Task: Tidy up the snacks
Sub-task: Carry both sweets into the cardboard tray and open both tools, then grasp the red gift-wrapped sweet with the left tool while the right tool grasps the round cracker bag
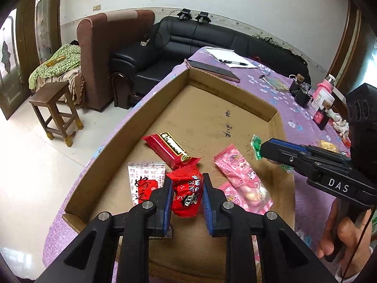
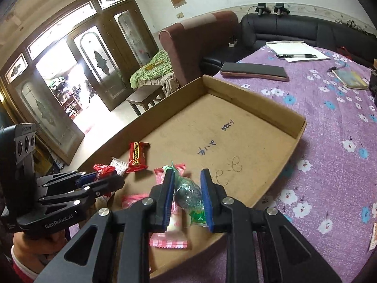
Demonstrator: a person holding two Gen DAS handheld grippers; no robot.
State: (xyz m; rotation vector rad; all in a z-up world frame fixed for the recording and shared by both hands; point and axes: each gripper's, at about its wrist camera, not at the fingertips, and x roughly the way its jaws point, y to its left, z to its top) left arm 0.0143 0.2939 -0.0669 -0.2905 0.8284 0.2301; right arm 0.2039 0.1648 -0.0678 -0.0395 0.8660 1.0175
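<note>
A shallow cardboard tray lies on the purple tablecloth. My left gripper is shut on a crumpled red snack packet over the tray's near end. My right gripper is shut on a green-wrapped candy above the tray's near right side. On the tray floor lie a red bar, a white-and-red packet and pink packets.
Beyond the tray are a dark flat case and papers with a pen. Bottles and small black items stand at the table's right. A wooden stool and sofas stand off the table's left edge.
</note>
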